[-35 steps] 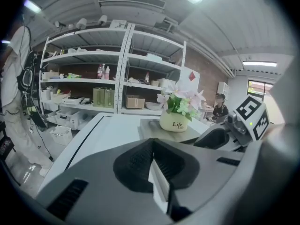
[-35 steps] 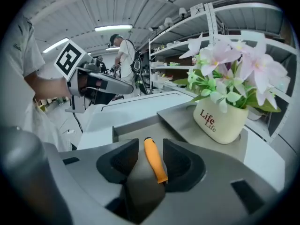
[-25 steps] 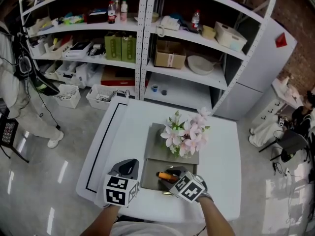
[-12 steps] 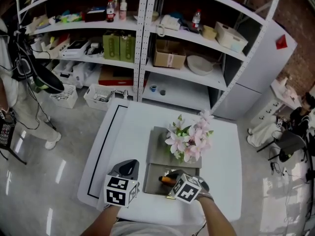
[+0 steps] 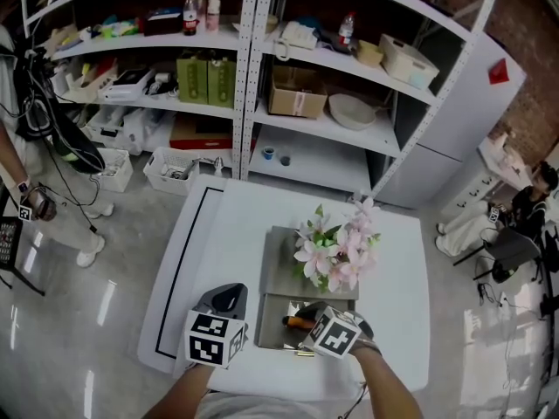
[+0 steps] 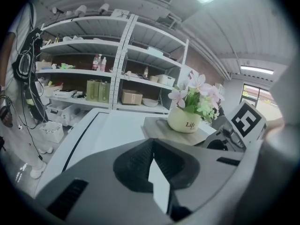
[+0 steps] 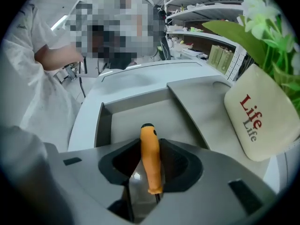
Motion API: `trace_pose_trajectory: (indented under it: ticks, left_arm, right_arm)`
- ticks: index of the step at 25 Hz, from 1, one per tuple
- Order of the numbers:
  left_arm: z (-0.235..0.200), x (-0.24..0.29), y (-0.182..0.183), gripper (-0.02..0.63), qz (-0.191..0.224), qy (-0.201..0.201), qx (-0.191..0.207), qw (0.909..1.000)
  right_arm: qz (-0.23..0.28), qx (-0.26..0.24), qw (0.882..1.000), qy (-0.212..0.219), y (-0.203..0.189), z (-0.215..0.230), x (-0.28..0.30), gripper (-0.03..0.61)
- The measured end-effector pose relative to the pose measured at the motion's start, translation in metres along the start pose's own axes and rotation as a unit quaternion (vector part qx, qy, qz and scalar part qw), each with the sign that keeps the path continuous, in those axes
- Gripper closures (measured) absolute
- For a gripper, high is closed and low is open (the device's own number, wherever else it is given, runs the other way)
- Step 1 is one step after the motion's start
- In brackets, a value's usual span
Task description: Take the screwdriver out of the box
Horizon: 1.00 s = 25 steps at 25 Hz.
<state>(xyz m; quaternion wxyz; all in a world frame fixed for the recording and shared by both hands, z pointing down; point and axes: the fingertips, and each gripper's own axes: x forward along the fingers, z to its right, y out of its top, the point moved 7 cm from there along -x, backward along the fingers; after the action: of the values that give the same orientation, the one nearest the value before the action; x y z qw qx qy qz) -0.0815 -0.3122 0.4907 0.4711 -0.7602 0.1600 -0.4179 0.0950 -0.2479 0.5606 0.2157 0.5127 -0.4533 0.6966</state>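
orange screwdriver (image 7: 150, 163) lies inside the open grey box (image 7: 100, 122), between the closing jaws of the right gripper (image 7: 151, 146), not yet clamped. the left gripper (image 6: 151, 146), just beside the box, is clenched on nothing.

Orange-handled screwdriver (image 7: 151, 158), lying inside open shallow grey box (image 7: 100, 125)

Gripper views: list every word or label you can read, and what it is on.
"Life" in dark letters: cream flower pot, left gripper view.
"Life" in red, "Life" again in dark beneath: same pot, right gripper view.
Shelf bottles and boxes: labels too small to read.
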Motion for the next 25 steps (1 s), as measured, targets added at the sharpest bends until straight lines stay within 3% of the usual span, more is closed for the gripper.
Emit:
trace_pose_trajectory:
  ticks: [13,25]
  left_arm:
    - [0.014,-0.005,0.006,0.607,0.004,0.002,0.019,0.9998]
    - [0.039,-0.023,0.009,0.607,0.018,0.013,0.031,0.9993]
  right_arm:
    - [0.039,0.019,0.999,-0.03,-0.001,-0.003,-0.006,0.456]
    - [0.154,0.051,0.984,-0.073,0.002,-0.01,-0.052,0.456]
